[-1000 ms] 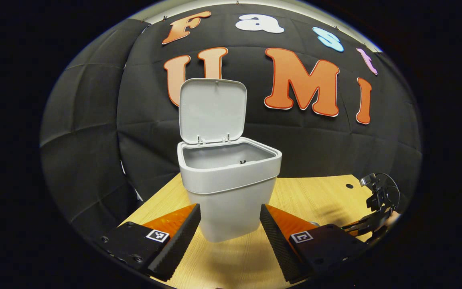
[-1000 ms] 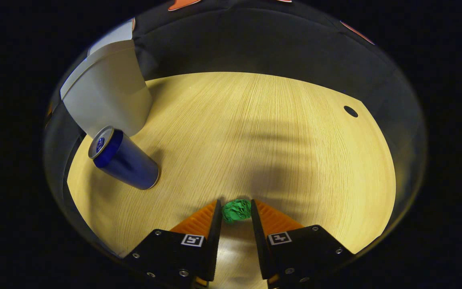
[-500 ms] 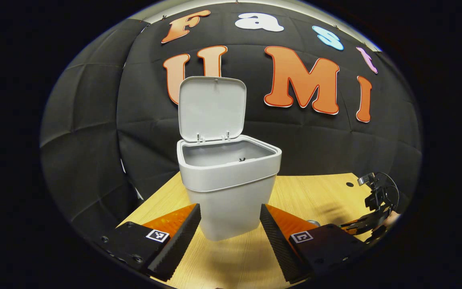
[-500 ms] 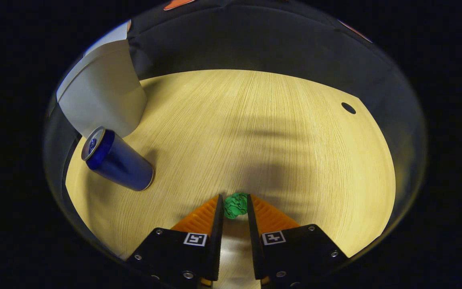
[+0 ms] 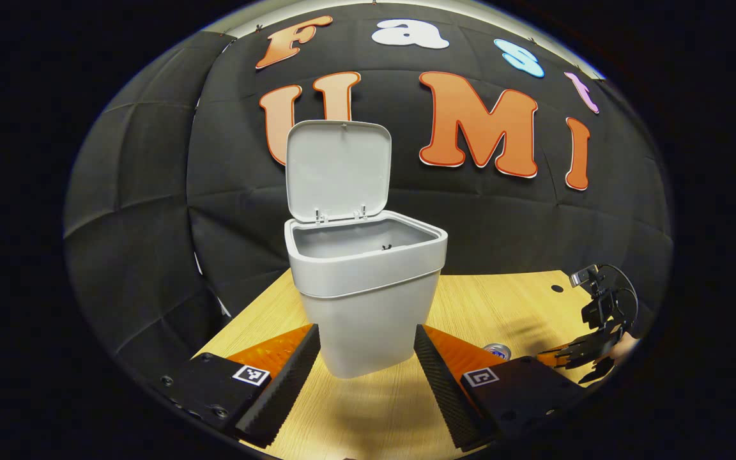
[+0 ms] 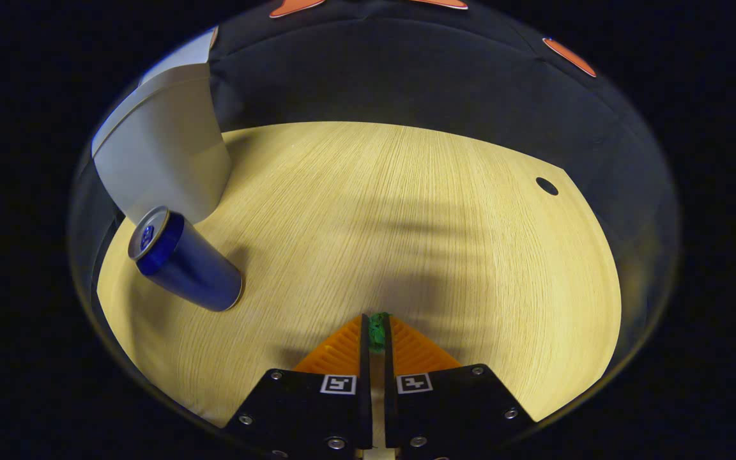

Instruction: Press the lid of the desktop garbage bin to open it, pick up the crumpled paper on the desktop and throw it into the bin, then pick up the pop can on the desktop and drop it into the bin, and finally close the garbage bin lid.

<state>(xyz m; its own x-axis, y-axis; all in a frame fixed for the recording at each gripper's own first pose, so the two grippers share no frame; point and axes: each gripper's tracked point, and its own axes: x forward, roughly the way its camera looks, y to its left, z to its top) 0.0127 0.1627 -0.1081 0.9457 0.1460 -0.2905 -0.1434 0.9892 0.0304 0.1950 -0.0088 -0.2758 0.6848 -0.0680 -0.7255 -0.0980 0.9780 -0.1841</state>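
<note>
The grey garbage bin stands on the wooden table with its lid tipped up and open. My left gripper is open, its fingers on either side of the bin's base without touching it. In the right gripper view my right gripper is shut on the green crumpled paper, squeezed thin between the fingers just above the table. The blue pop can stands upright to the left, beside the bin. In the left gripper view the can's top peeks out and the right gripper is at the far right.
A small round hole sits near the table's far right corner. The black cloth wall rises right behind the bin and table. Bare wood stretches between the can and the hole.
My right gripper's fingers have closed tight on the green paper, squashing it. The left gripper has sunk a little, so the bin sits slightly higher in its view.
</note>
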